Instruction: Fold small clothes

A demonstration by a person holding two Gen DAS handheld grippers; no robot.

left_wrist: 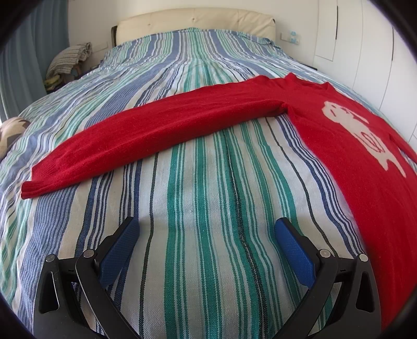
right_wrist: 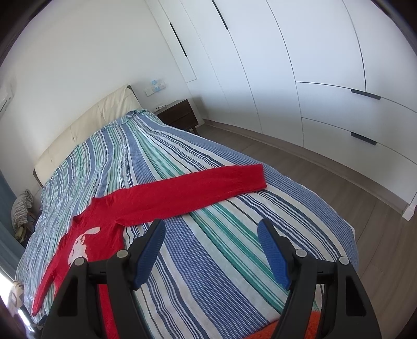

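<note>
A red knitted sweater (left_wrist: 351, 146) with a pale animal print lies flat on the striped bedspread (left_wrist: 198, 198), both sleeves spread out sideways. In the left wrist view one sleeve (left_wrist: 146, 133) runs left across the bed, its cuff at far left. My left gripper (left_wrist: 207, 229) is open and empty, above the bedspread just short of that sleeve. In the right wrist view the sweater body (right_wrist: 88, 234) is at lower left and the other sleeve (right_wrist: 192, 190) reaches right. My right gripper (right_wrist: 211, 232) is open and empty, above the bed near that sleeve.
A cream headboard (left_wrist: 195, 23) stands at the bed's far end. White wardrobes (right_wrist: 299, 65) and a wooden floor (right_wrist: 325, 187) lie right of the bed, with a dark nightstand (right_wrist: 179, 114). A heap of cloth (left_wrist: 70, 57) sits left of the bed. An orange fabric (right_wrist: 292, 328) shows at the bottom edge.
</note>
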